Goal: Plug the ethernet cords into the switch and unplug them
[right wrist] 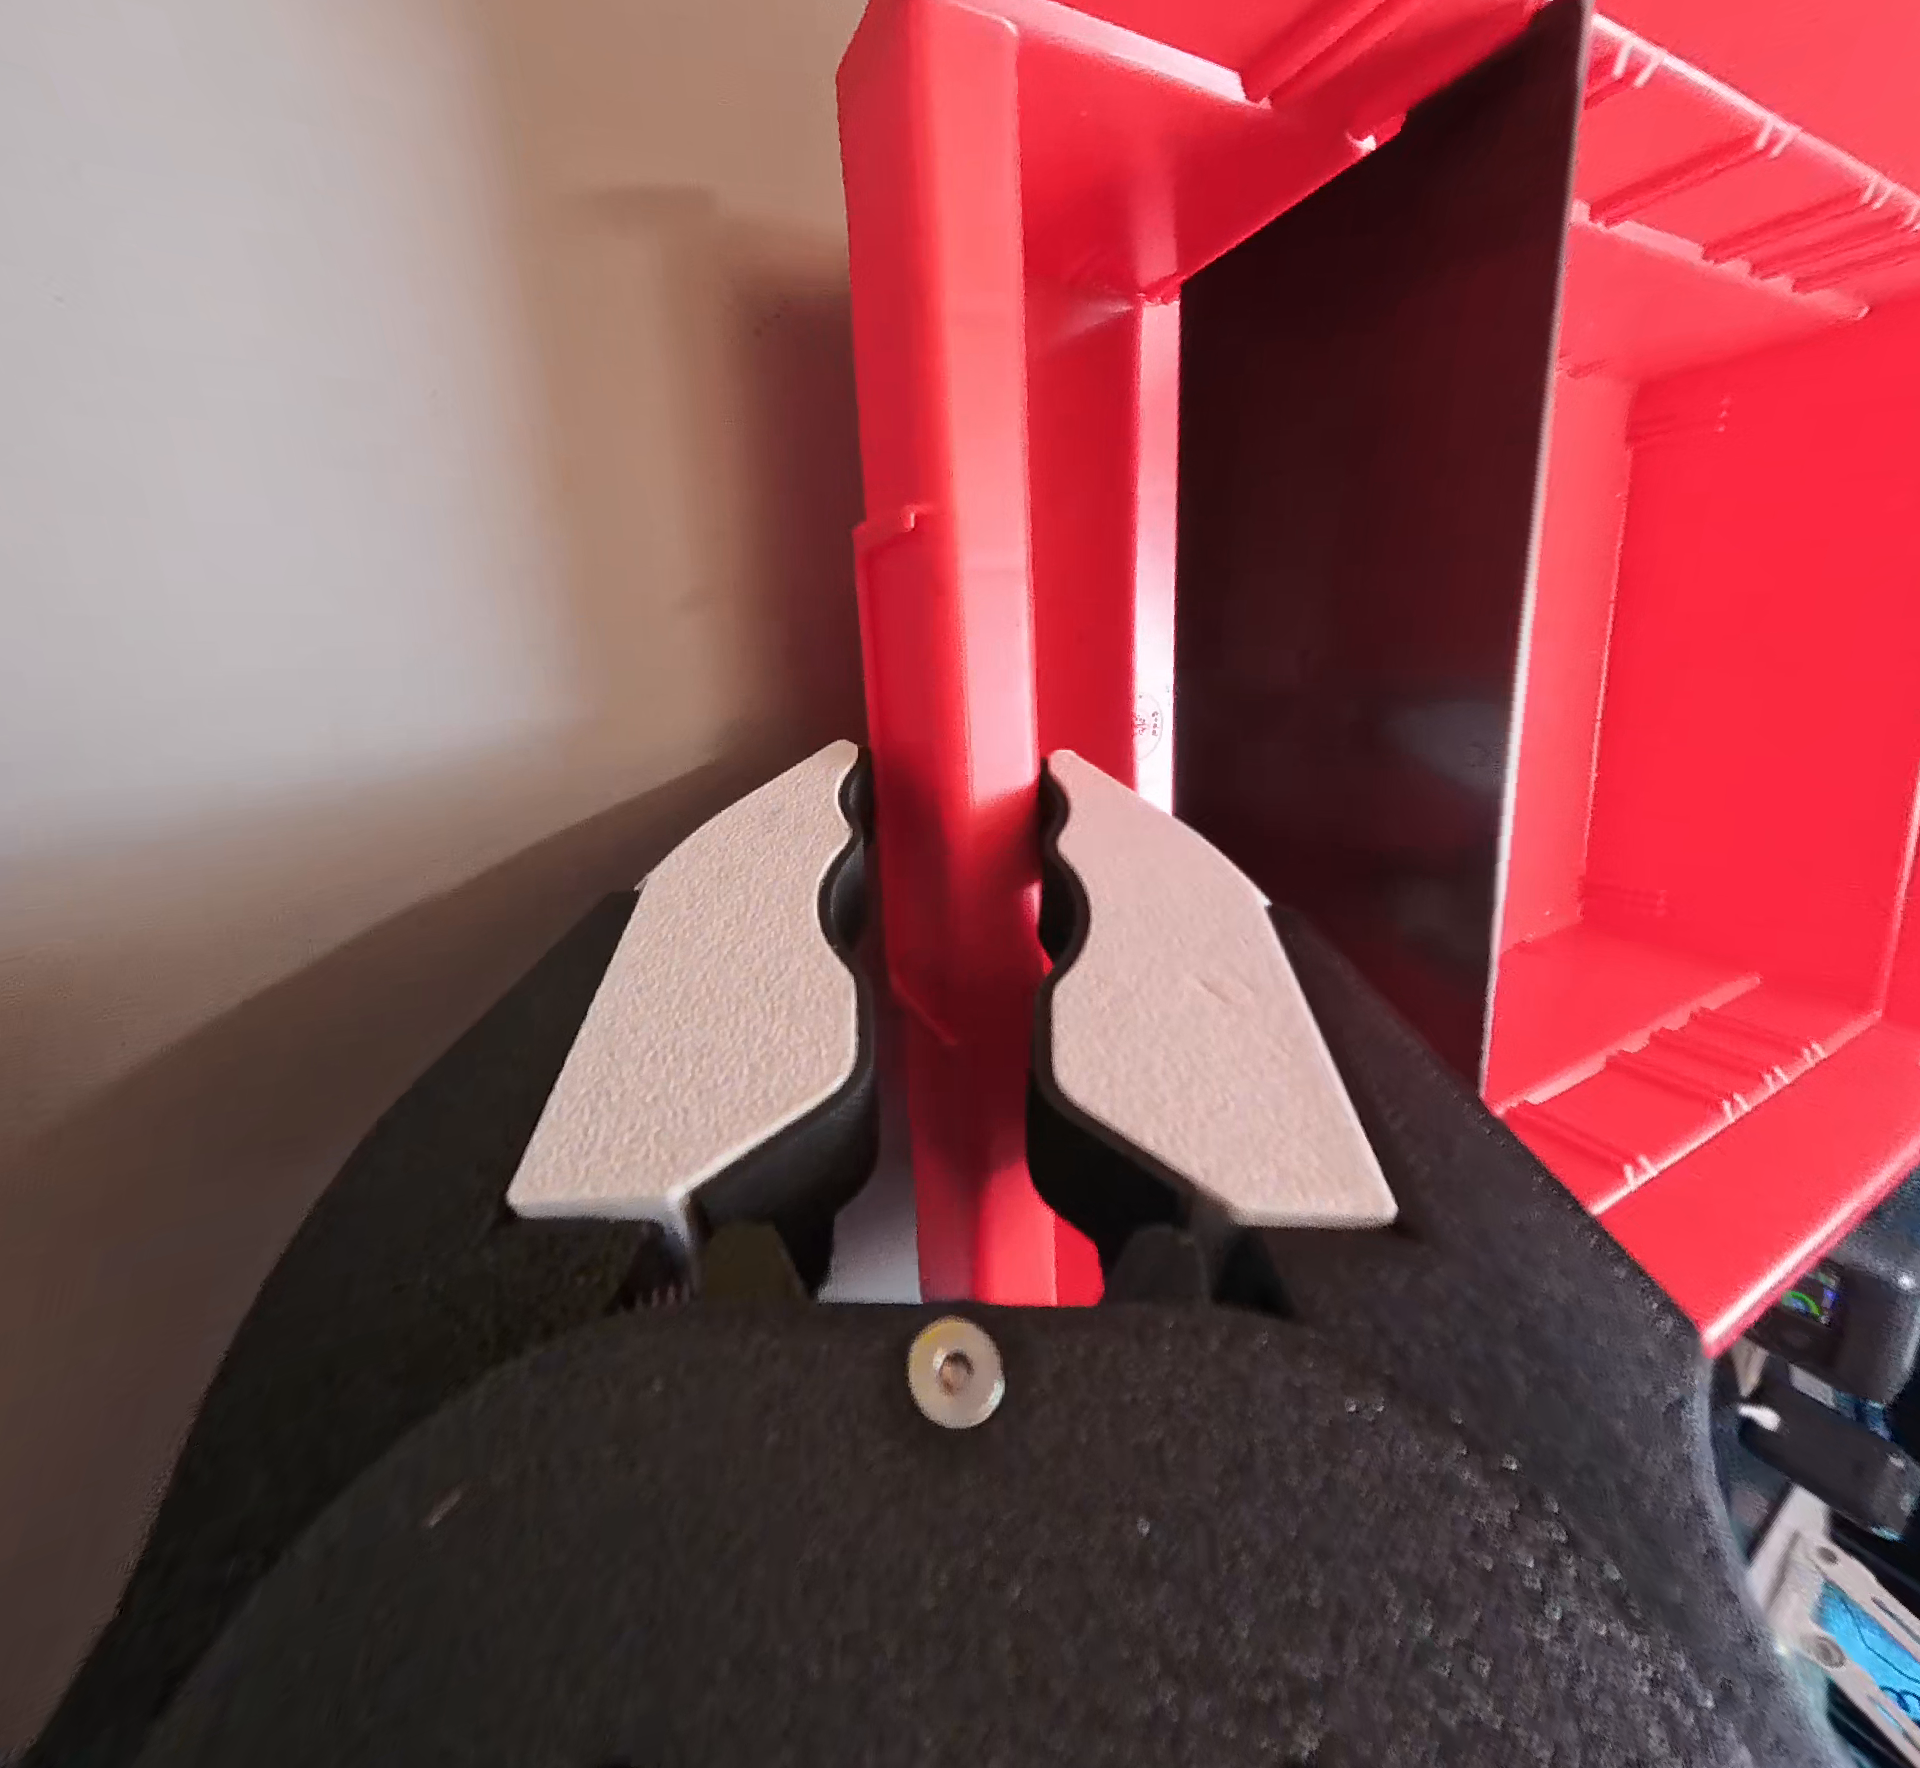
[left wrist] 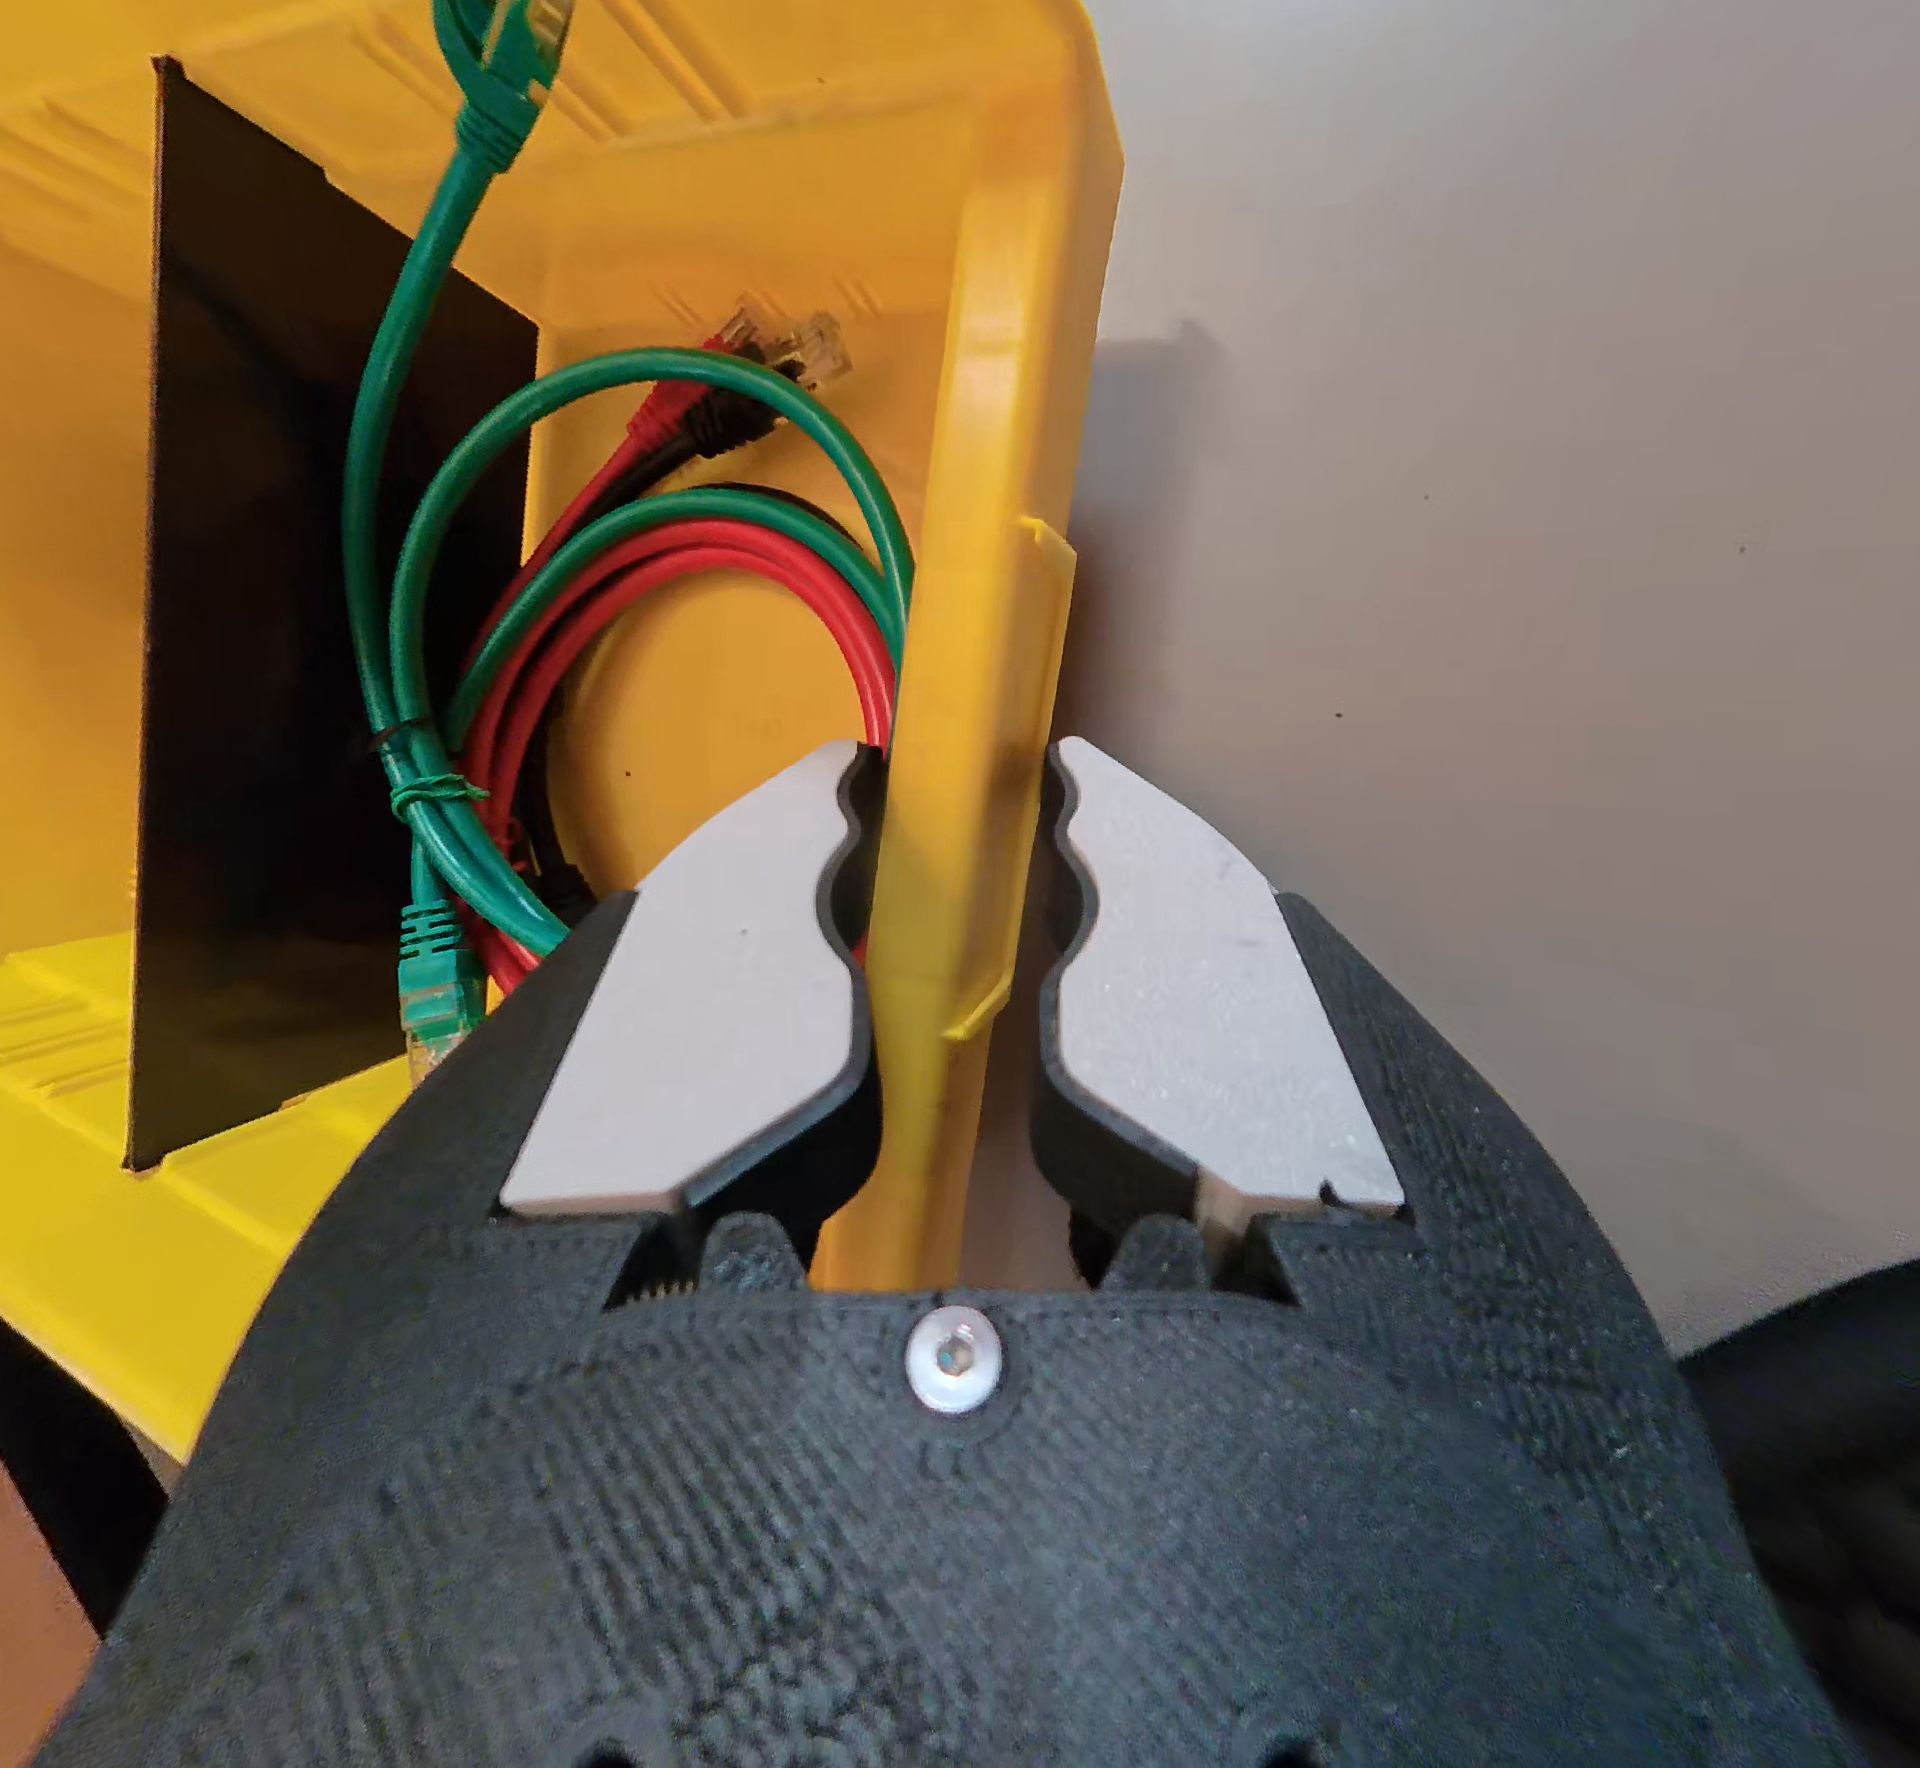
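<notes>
Inside one yellow bin (left wrist: 1023, 284), three coiled ethernet cords (left wrist: 665, 575).

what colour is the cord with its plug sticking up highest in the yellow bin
Green: the green cord rises above the others in the yellow bin. It shows only in the left wrist view.

Plain pale wall (left wrist: 1507, 368) fills the right side of the left wrist view, off-white to grey, matte, a few tiny dark specks. Soft shadow (left wrist: 1174, 430) on it. Dark blurry shape (left wrist: 1829, 1406) at lower right edge, can't tell what. In the right wrist view the same kind of wall (right wrist: 364, 160) takes the left side, warmer beige tone, with a broad soft shadow (right wrist: 665, 430). Light is diffuse, indoor. Cluttered dark gear (right wrist: 1849, 1406) at lower right, blurred, not identifiable.
</notes>
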